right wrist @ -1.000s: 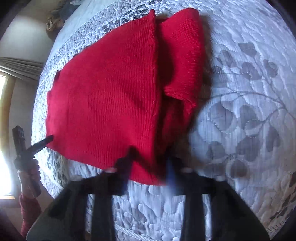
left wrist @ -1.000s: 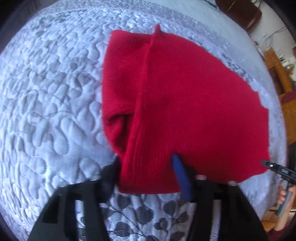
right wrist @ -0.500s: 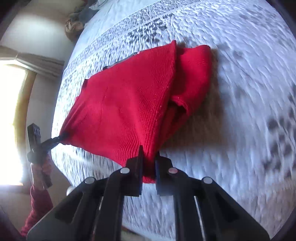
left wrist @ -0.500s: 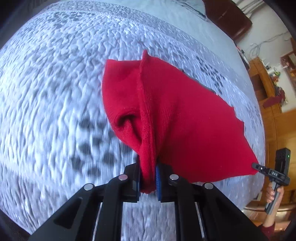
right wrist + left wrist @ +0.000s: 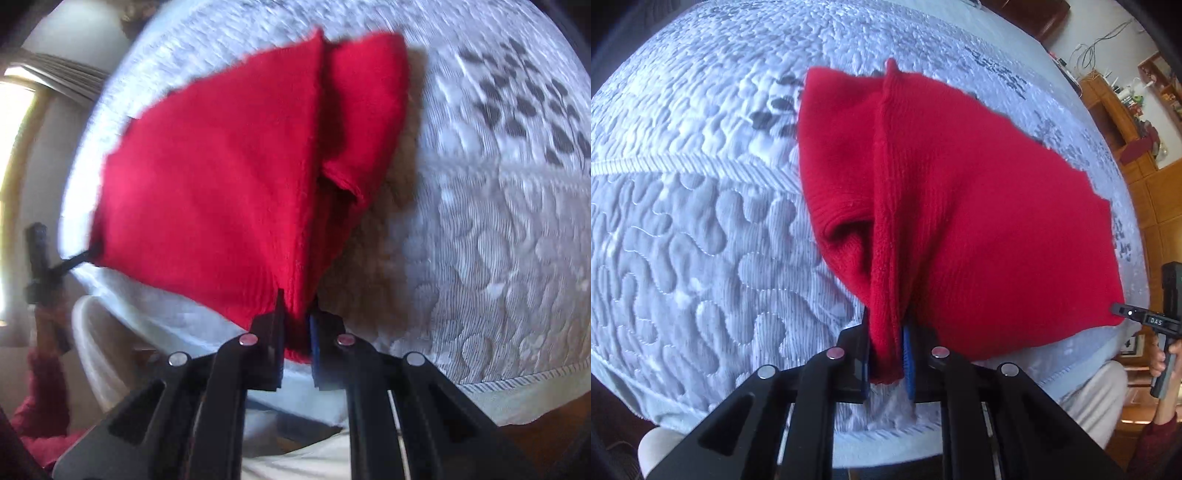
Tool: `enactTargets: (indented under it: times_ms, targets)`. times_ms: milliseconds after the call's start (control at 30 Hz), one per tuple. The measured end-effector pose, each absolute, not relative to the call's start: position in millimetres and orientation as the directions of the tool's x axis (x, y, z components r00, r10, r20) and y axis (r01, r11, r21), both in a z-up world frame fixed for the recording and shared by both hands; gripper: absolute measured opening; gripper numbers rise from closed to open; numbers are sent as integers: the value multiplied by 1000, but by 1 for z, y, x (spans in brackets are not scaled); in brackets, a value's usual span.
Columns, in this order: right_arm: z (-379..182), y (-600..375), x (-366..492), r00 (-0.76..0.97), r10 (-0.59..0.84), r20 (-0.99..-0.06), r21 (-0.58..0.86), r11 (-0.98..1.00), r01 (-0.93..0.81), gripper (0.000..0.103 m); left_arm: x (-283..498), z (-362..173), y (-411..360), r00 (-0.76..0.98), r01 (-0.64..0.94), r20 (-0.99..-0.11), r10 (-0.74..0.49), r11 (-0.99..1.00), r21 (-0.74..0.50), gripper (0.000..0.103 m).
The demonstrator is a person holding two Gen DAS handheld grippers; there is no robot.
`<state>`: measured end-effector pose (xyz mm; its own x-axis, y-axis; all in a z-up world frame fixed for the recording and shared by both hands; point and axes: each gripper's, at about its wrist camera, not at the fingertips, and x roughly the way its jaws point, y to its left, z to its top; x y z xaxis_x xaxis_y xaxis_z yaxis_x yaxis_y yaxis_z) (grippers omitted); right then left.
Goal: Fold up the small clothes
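Observation:
A red knit garment (image 5: 979, 206) hangs stretched between my two grippers above the quilted bed, with a sleeve folded in along one side. My left gripper (image 5: 886, 354) is shut on its near left corner. My right gripper (image 5: 297, 332) is shut on the other near corner of the garment (image 5: 221, 184). In the left wrist view the right gripper (image 5: 1123, 312) shows at the garment's far right corner. In the right wrist view the left gripper (image 5: 85, 256) shows at its left corner. The far edge of the garment rests on the bed.
The grey and white quilted bedspread (image 5: 701, 221) with a leaf pattern (image 5: 517, 110) lies under the garment. Wooden furniture (image 5: 1145, 166) stands to the right of the bed. A bright window with a curtain (image 5: 22, 147) is on the left.
Both grippers closed on the near corners of the red garment and lifted them off the bed. They have pulled back toward the bed's near edge.

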<state>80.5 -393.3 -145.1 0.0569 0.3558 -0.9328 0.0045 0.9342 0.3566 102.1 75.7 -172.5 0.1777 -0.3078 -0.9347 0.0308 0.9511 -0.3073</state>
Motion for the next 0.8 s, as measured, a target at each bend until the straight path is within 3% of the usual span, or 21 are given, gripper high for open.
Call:
enactTargets:
  times_ms: [167,300,367,400,467,500,533,667,800]
  targets:
    - [-173,-394,78,79,343,-936,346,938,31,10,97,-176,70,232,85,-931,-282,959,-269,16]
    - [-173,-404,72,89,366,-926,371,927,44,10,98,-178,76,242,62,-917,-318,948,-312,17]
    - [-168,-408,68,91,372,-924,377,926,38,17,100,-175,77,237,64,-911,-337,941,-331,20]
    - [-162,-411,67,94,381,-920,386,922,36,22,100,-170,80,224,61,-910,-348,937,-343,25]
    - [-147,-412,66,116,348,-930,352,936,21,44,94,-155,95,198,42,-922,-331,943,-330,44]
    - [-136,-414,63,139,306,-942,310,951,7,45,94,-143,99,219,37,-928,-303,953,-302,51]
    - [-117,-417,60,181,264,-947,264,964,-21,45,95,-129,104,260,46,-923,-282,959,-280,52]
    - [-70,-423,85,275,340,-899,342,939,-44,45,141,-76,107,406,79,-888,-216,976,-202,60]
    - [-64,-409,152,301,299,-906,294,954,-61,50,213,-86,71,377,127,-904,-199,979,-163,63]
